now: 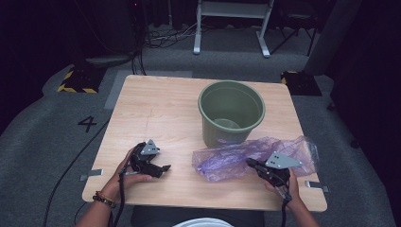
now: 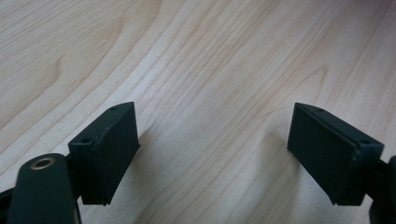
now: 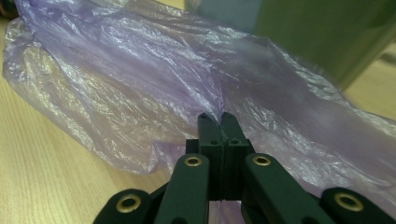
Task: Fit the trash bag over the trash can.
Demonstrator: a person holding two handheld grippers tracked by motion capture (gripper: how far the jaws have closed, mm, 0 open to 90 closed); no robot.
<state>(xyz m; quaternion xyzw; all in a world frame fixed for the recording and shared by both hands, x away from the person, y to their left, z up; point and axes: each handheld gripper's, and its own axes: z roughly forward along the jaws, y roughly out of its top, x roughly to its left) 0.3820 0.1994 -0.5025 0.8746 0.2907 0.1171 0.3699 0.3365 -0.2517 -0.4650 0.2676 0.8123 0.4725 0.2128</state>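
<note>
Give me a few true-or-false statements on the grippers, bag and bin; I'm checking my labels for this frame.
1. The right gripper is shut on the purple plastic bag. True.
2. The left gripper holds the bag. False: its jaws stand open over bare table.
3. The green bin stands upright. True.
4. The bag lies inside the bin. False: it lies on the table in front of it.
</note>
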